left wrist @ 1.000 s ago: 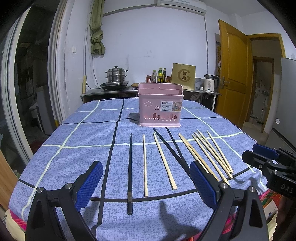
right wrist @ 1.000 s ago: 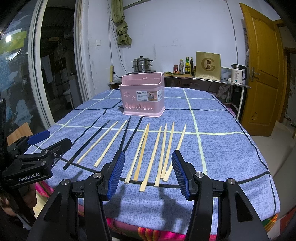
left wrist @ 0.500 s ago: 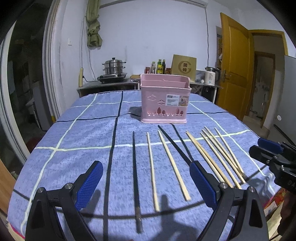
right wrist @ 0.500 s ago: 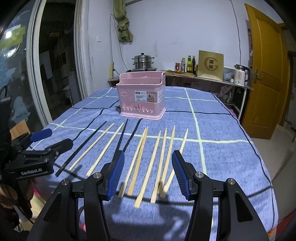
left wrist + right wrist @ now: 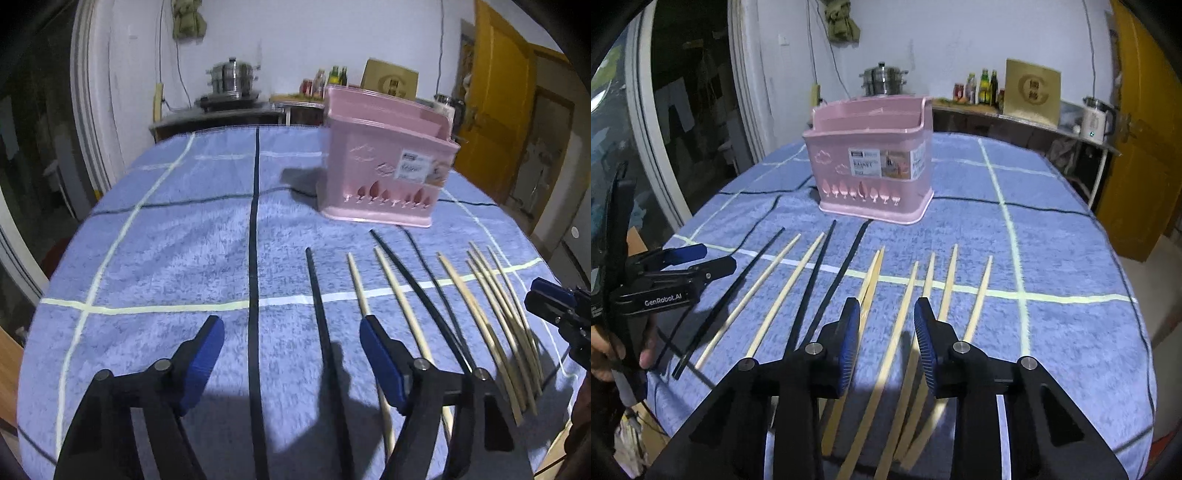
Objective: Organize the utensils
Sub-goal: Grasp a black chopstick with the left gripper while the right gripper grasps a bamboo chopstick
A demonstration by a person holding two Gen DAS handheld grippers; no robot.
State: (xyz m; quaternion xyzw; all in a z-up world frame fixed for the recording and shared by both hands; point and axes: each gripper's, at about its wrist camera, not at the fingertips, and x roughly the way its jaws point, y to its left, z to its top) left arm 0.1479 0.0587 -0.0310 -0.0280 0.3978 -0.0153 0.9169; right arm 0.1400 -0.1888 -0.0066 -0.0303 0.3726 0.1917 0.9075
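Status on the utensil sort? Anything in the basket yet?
Nothing looks done: no chopstick shows in the pink basket. Nothing in hand: left gripper hangs open over a black chopstick, right gripper open over a wooden one. Left: every chopstick on the tablecloth.

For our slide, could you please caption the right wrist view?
Open right gripper above wooden chopsticks before a pink basket.

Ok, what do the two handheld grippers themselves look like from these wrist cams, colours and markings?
Both match: the left gripper and the right gripper have matte black angular plastic arms with round silver pivot bolts, and their jaws carry blue ribbed pads. Seen from the right camera, the left one's side reads "GenRobot.AI" in white. A bare hand grips its handle; no sleeve or cable is clearly visible.
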